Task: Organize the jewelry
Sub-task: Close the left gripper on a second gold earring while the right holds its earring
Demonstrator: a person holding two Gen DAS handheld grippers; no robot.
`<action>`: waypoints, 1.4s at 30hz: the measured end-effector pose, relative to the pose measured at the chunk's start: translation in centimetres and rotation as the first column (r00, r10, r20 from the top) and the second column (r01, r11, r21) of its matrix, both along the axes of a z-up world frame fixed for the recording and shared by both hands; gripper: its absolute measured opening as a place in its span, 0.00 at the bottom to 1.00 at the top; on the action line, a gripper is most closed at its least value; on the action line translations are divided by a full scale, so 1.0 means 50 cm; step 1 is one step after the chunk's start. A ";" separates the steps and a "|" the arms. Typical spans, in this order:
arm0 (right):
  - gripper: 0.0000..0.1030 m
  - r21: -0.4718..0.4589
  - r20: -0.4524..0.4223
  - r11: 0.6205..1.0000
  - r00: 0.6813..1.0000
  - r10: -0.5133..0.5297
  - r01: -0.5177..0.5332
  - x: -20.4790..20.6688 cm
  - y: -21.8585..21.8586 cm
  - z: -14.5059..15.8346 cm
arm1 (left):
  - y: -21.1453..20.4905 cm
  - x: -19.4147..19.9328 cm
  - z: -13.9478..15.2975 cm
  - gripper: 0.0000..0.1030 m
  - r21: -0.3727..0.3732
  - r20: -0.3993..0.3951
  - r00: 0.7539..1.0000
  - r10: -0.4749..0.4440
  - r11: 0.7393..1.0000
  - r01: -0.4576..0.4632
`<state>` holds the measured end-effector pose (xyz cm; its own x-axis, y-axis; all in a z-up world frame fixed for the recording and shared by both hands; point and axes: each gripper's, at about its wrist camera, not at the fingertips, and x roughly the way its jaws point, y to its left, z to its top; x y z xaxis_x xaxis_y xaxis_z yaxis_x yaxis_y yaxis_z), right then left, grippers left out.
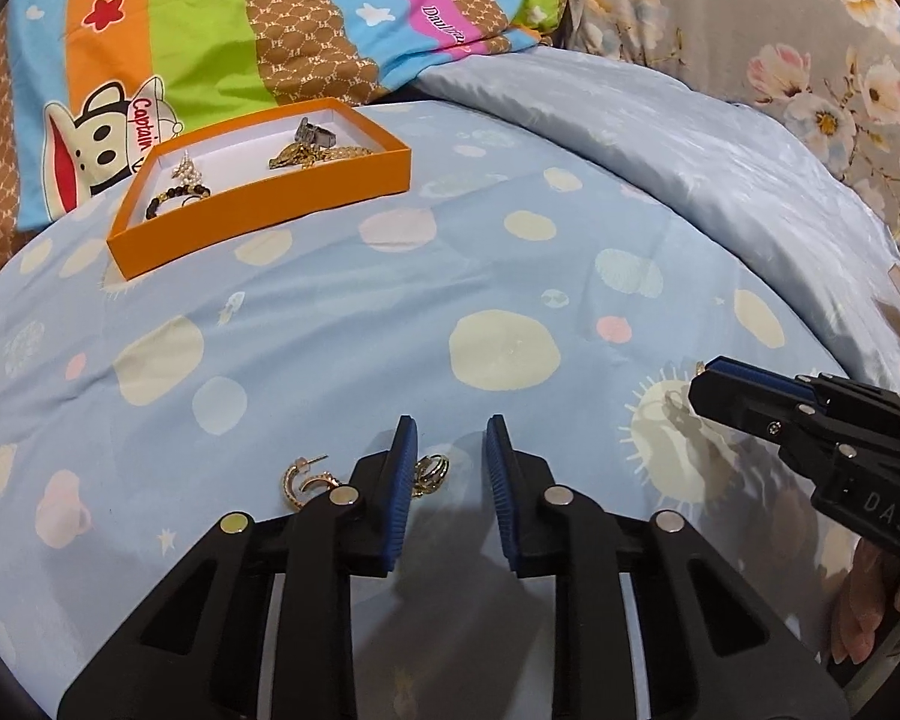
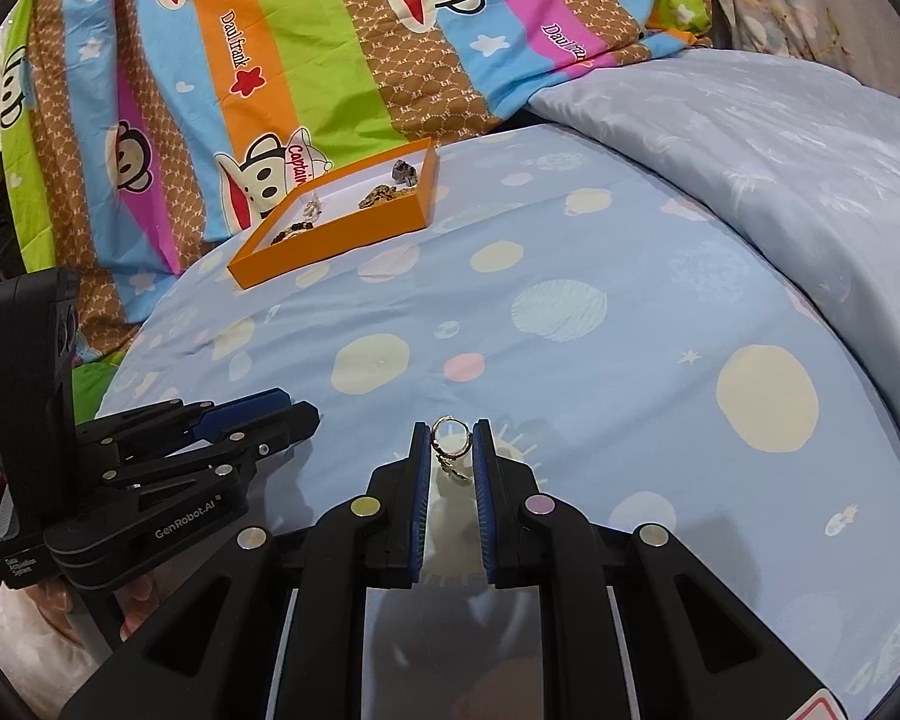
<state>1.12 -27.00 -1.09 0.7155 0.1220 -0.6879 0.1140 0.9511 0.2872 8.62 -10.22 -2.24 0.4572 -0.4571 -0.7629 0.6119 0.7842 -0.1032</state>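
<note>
Ring (image 2: pixel 449 435) pinched upright between right tongs (image 2: pixel 450 450) above bedsheet (image 2: pixel 630 330).

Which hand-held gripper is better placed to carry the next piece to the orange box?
Probably the right hand-held gripper: a ring already sits between its fingers. The left hand-held gripper is open, holding nothing.

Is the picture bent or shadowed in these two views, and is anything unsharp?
Left wrist view: fisheye curves the blue bedsheet into a dome; black vignette in the corners; the left hand-held gripper casts a soft shadow below itself. Right wrist view: same bending; the ring stays sharp.
</note>
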 end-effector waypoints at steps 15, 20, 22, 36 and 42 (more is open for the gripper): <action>0.13 0.005 -0.002 1.000 1.000 0.025 -0.025 0.001 0.014 -0.003 | 0.037 -0.013 0.010 0.22 -0.040 -0.004 0.999 0.052 0.998 -0.052; 0.13 0.007 -0.007 0.999 0.999 0.037 -0.037 0.004 0.024 -0.006 | 0.054 -0.018 0.008 0.22 -0.046 -0.015 0.997 0.076 0.996 -0.076; 0.13 0.008 -0.007 0.999 0.999 0.041 -0.041 0.004 0.027 -0.006 | 0.059 -0.016 0.006 0.22 -0.043 -0.019 0.995 0.094 0.995 -0.094; 0.13 0.009 -0.005 0.999 0.999 0.045 -0.045 0.004 0.029 -0.007 | 0.073 -0.033 0.010 0.22 -0.042 -0.014 0.994 0.105 0.994 -0.105; 0.13 0.009 -0.001 0.999 0.999 0.048 -0.048 0.001 0.035 -0.009 | 0.074 -0.029 0.007 0.08 -0.042 -0.014 0.995 0.103 0.994 -0.103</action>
